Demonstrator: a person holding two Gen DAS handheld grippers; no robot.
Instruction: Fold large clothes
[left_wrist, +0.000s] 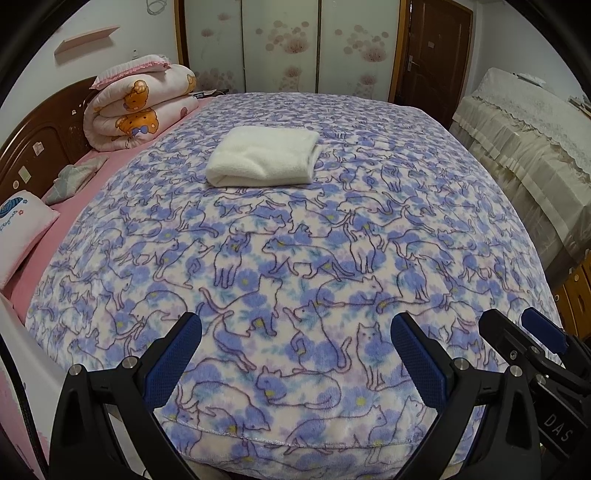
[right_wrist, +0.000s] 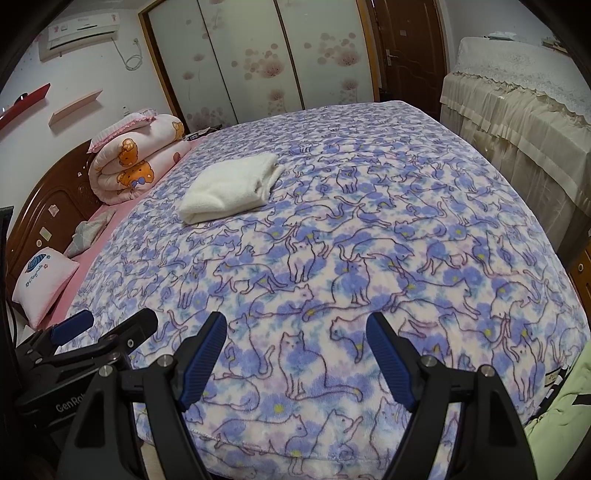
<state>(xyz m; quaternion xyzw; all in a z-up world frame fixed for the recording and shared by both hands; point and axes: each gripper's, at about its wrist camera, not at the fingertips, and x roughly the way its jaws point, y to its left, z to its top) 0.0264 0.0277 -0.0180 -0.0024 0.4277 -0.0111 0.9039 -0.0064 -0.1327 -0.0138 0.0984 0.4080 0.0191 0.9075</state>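
Looking done, by these views: white garment (left_wrist: 263, 156) lying folded into a thick, neat rectangle, fluffy, on the cat-print blanket (left_wrist: 295, 258), far centre-left. No further fold seeming needed. Left gripper (left_wrist: 295, 354) and right gripper (right_wrist: 295, 354) hovering at near edge, gaping wide, gripping nothing.

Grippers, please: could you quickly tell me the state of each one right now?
Left gripper: open, holding nothing, above the cat-print blanket.
Right gripper: open, holding nothing, above the same blanket.
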